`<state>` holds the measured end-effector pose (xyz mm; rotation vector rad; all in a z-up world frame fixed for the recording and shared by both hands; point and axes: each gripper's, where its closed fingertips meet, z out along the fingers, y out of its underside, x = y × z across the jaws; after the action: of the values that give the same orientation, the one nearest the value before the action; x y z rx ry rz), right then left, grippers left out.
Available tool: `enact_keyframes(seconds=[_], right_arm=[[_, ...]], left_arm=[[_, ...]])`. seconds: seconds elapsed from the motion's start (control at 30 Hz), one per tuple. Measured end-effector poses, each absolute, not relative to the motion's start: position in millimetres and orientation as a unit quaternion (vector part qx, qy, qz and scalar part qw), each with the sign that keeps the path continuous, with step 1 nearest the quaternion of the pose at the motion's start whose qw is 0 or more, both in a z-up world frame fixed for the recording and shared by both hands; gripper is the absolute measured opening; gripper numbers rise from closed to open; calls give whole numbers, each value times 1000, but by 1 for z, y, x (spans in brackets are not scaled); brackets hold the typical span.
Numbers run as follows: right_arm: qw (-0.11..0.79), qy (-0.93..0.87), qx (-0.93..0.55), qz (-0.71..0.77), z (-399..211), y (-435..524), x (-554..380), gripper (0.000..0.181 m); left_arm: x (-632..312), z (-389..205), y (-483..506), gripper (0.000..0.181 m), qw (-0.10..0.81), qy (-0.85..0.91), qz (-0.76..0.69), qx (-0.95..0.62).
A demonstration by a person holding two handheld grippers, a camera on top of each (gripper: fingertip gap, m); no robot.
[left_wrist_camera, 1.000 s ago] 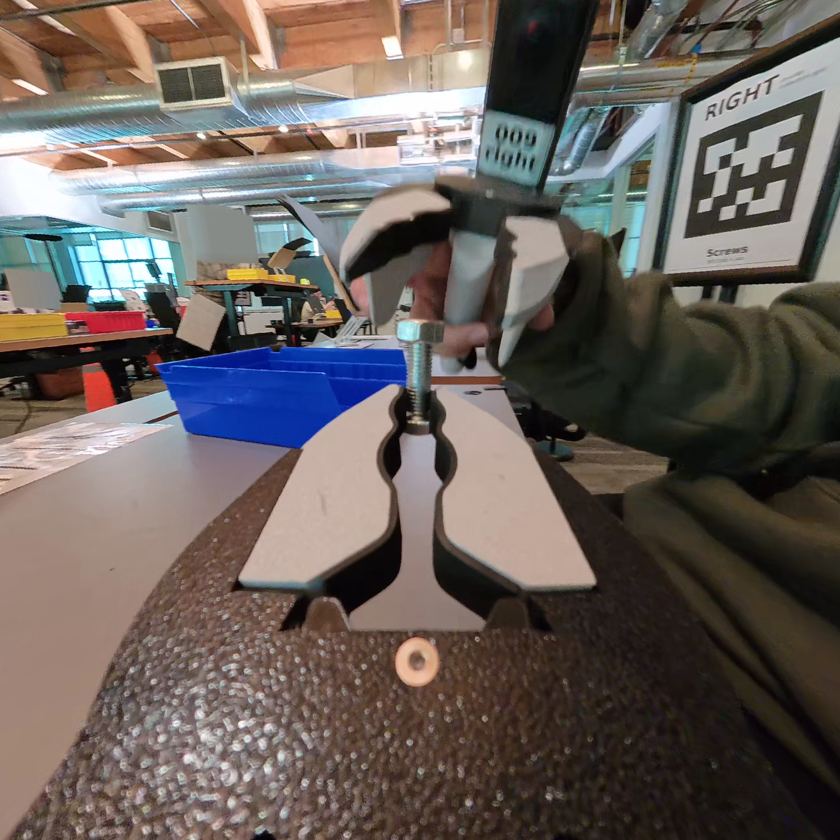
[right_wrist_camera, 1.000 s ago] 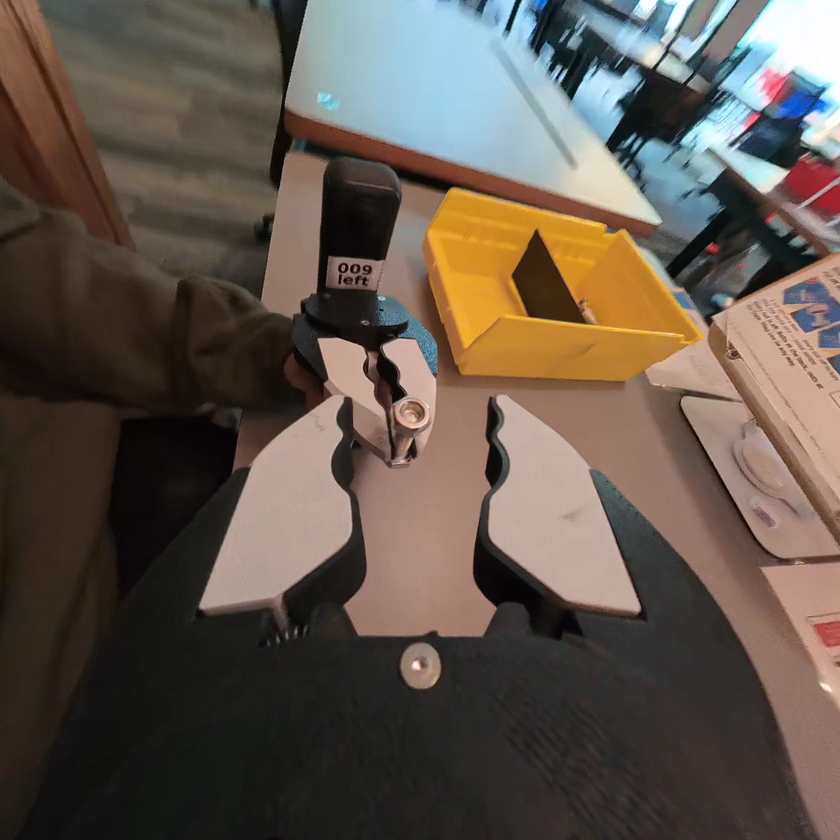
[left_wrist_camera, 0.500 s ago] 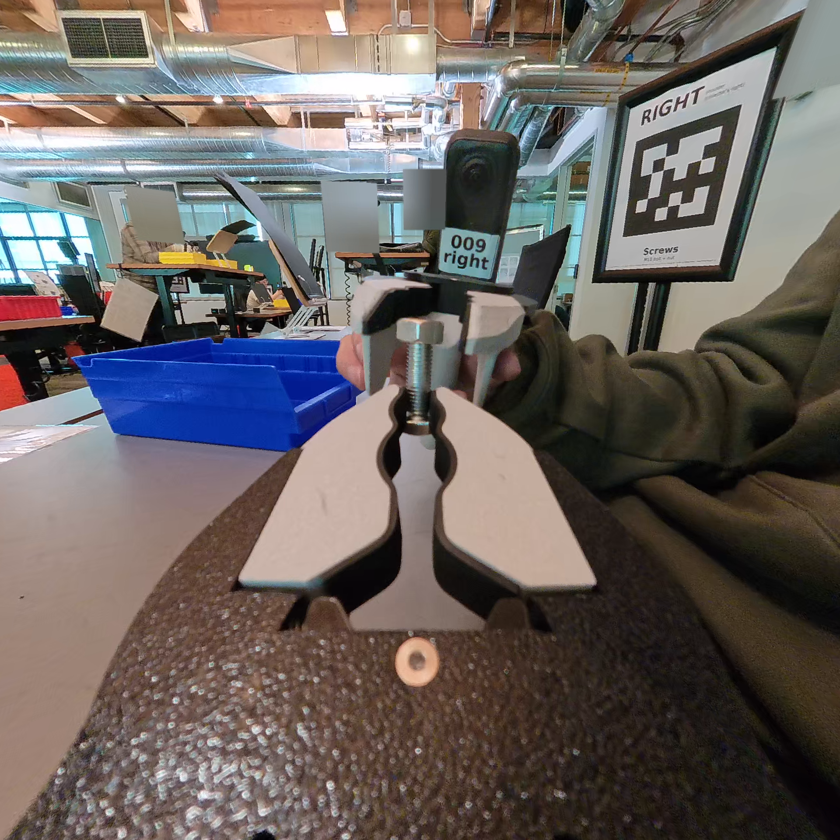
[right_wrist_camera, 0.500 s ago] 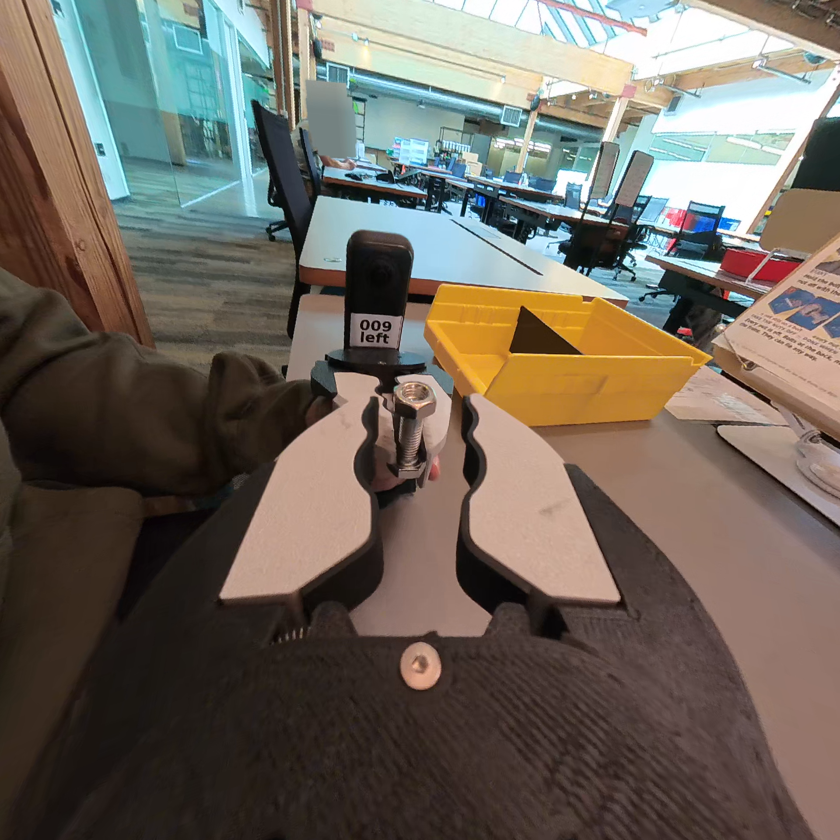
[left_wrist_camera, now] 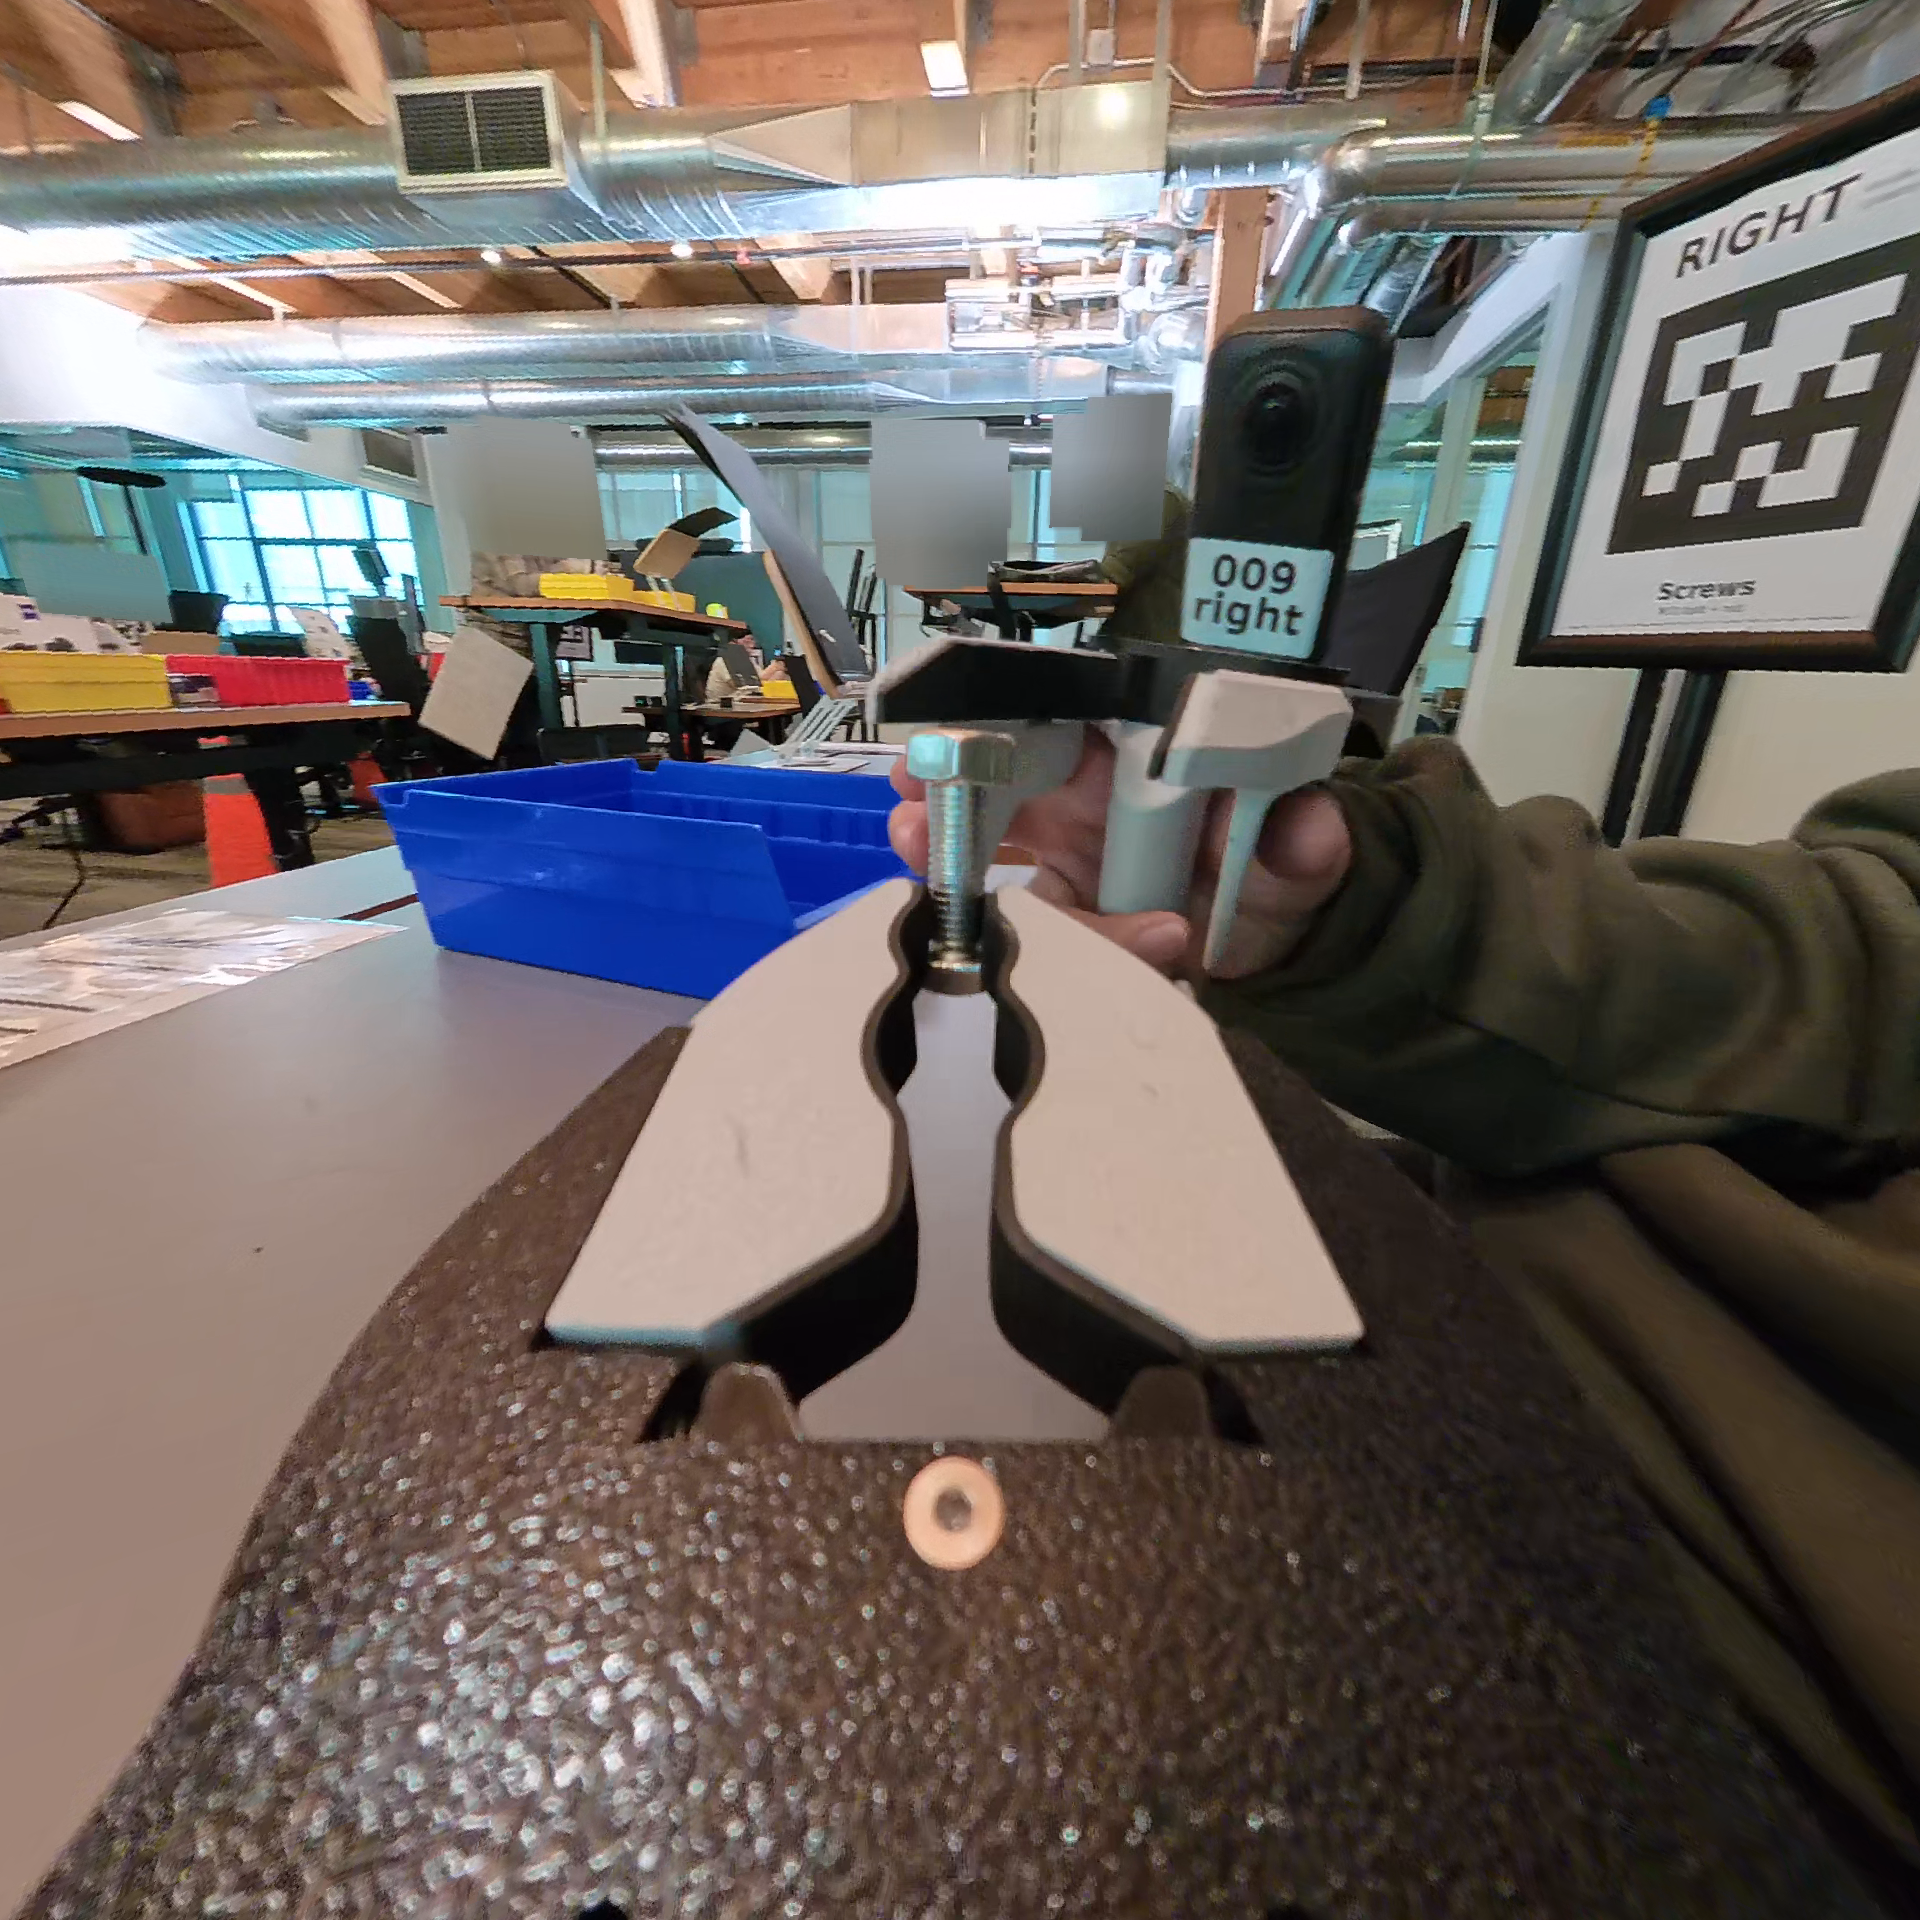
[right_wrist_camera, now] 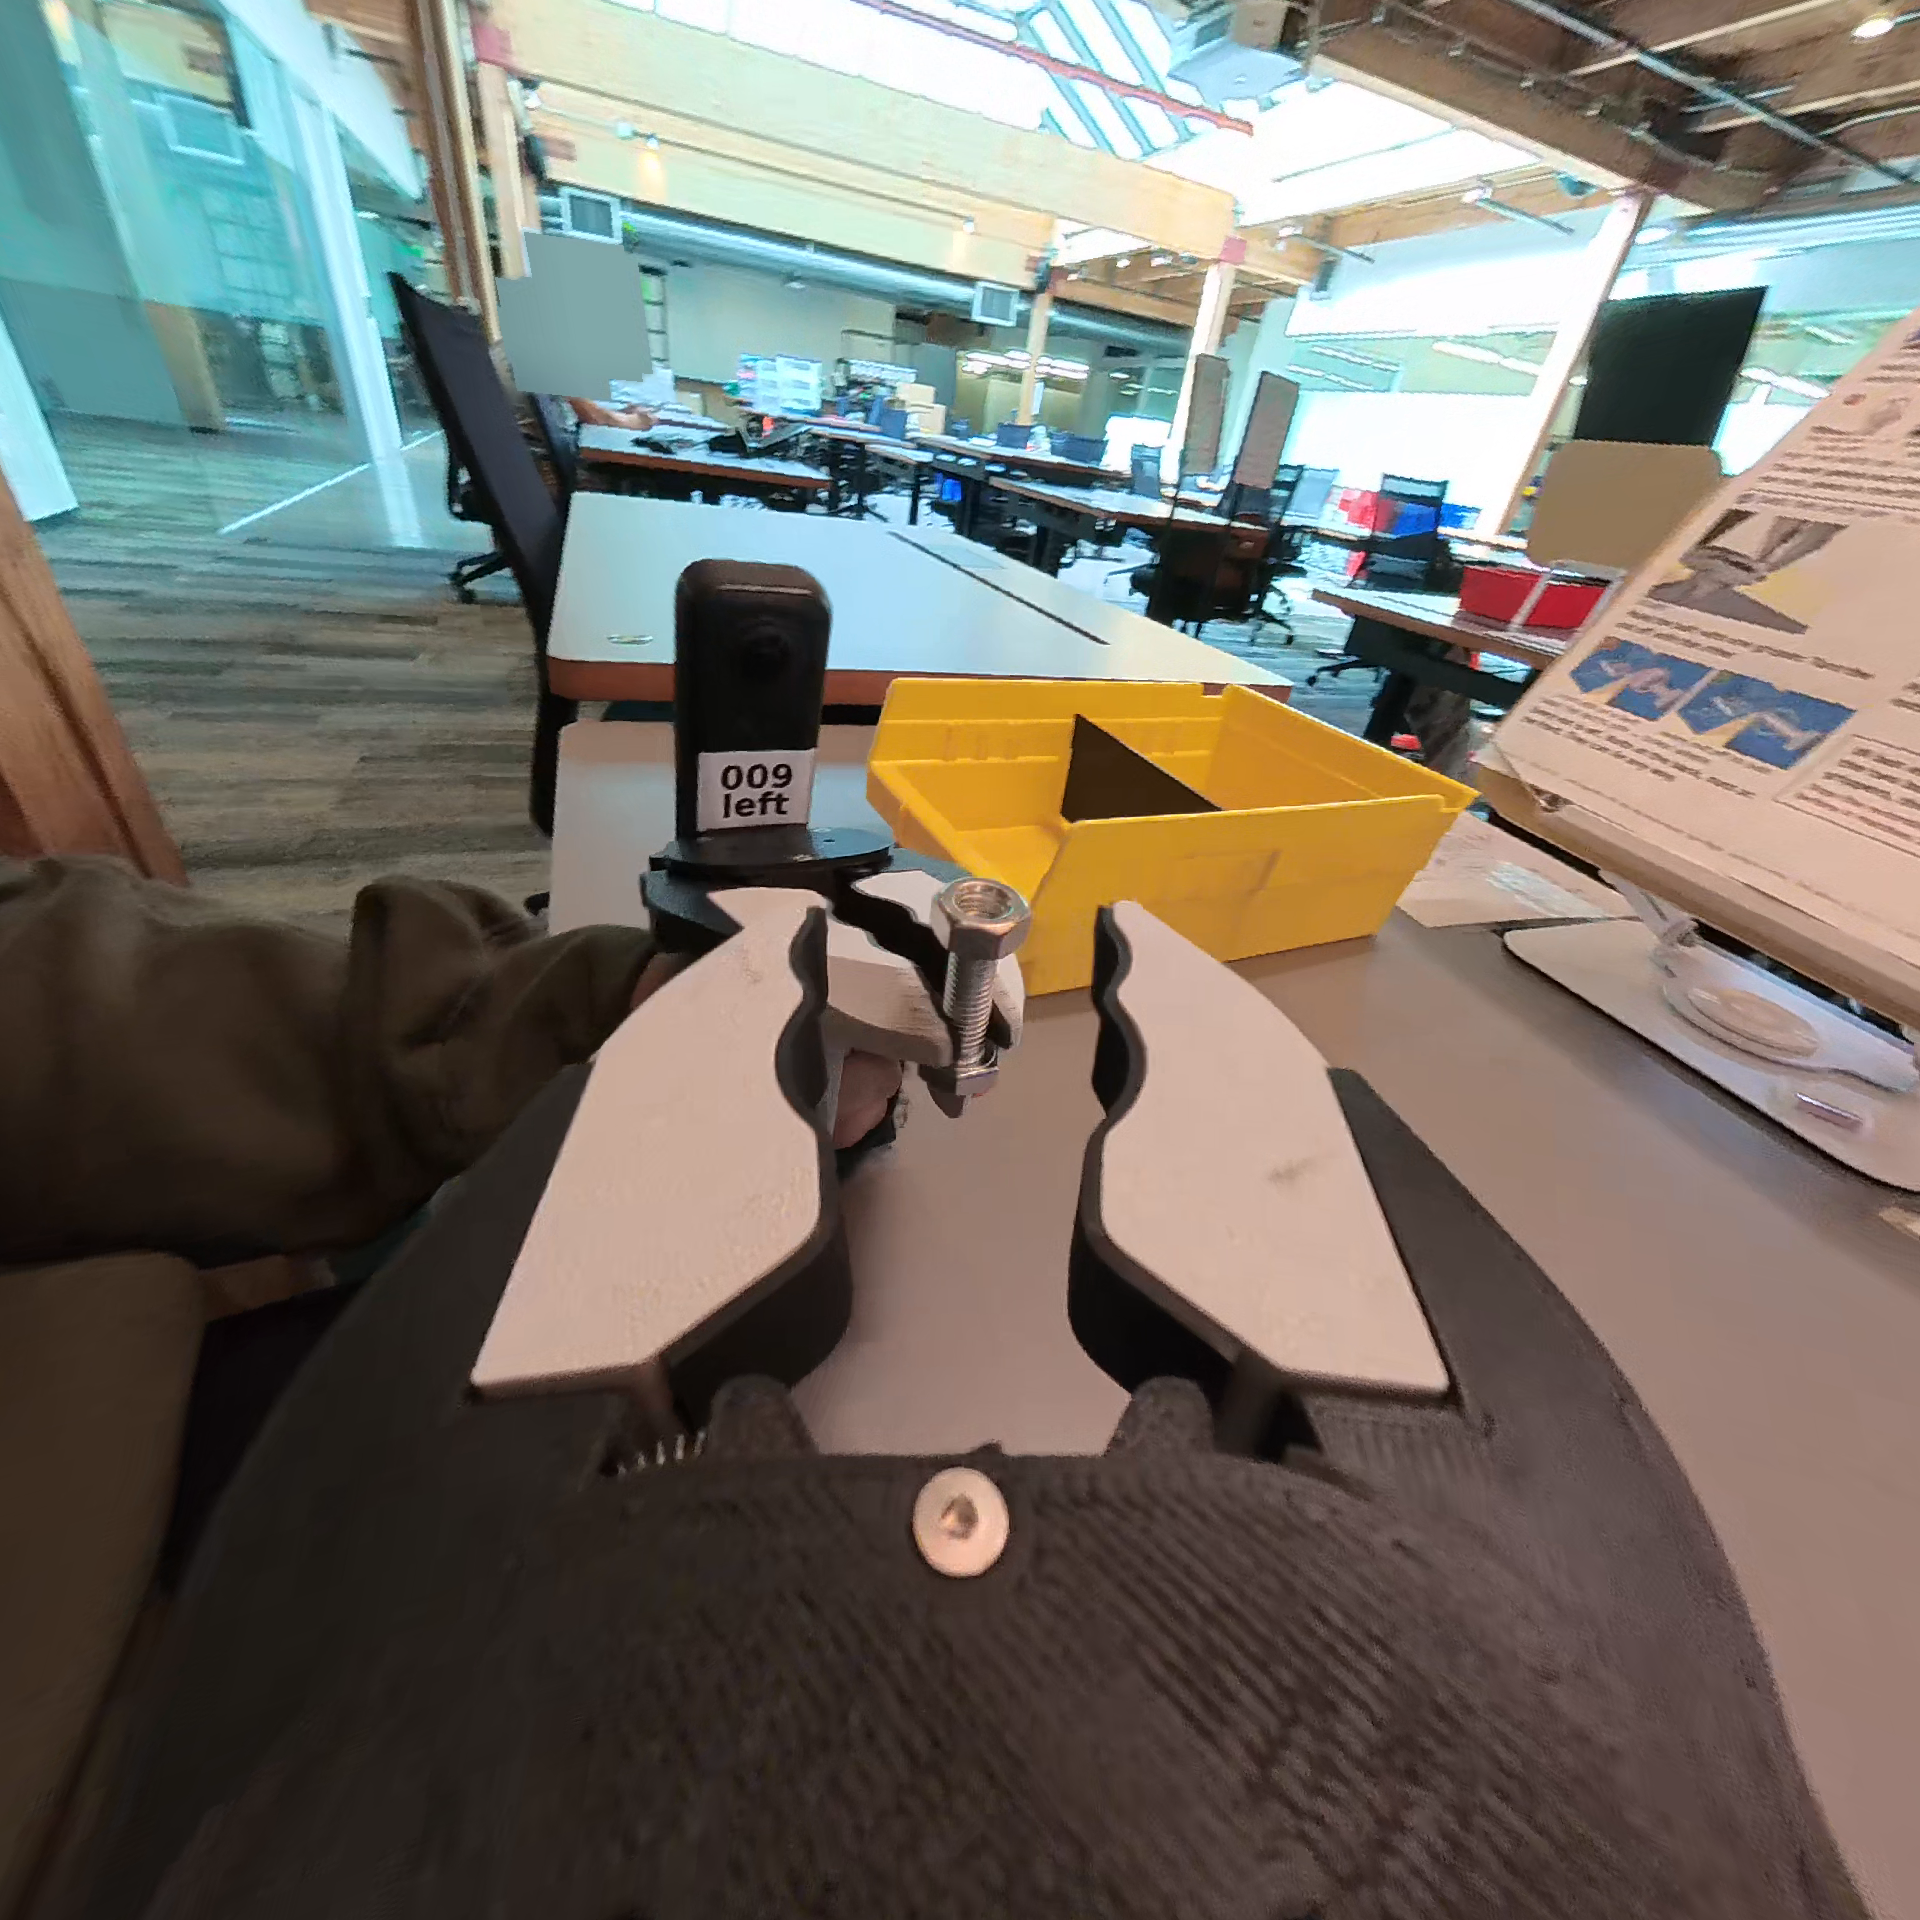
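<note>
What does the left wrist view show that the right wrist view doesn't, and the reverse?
Only the left wrist view shows the blue bin and the framed marker sign, plus the right gripper from the front, open and empty. Only the right wrist view shows the yellow bin and the tilted instruction sheet. Both show the bolt, upright, head up, with a nut at its lower end, clamped in the left gripper above the grey table.

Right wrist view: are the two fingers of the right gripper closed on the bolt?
No, the right gripper stands open with a wide gap, and the bolt is held by the left gripper.
</note>
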<state>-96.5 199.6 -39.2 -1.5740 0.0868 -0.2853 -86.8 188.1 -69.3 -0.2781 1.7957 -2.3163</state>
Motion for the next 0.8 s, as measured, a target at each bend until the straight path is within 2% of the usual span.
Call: enact_keyframes(seconds=[0.4,0.8], right_arm=[[696,150,-678,-180,-46,214,-90,45],[689,161,-676,-204,-46,212,-85,42]], left_arm=[[-74,-67,195,9,133,601,-777,-133],[-72,-72,192,9,135,613,-766,-139]])
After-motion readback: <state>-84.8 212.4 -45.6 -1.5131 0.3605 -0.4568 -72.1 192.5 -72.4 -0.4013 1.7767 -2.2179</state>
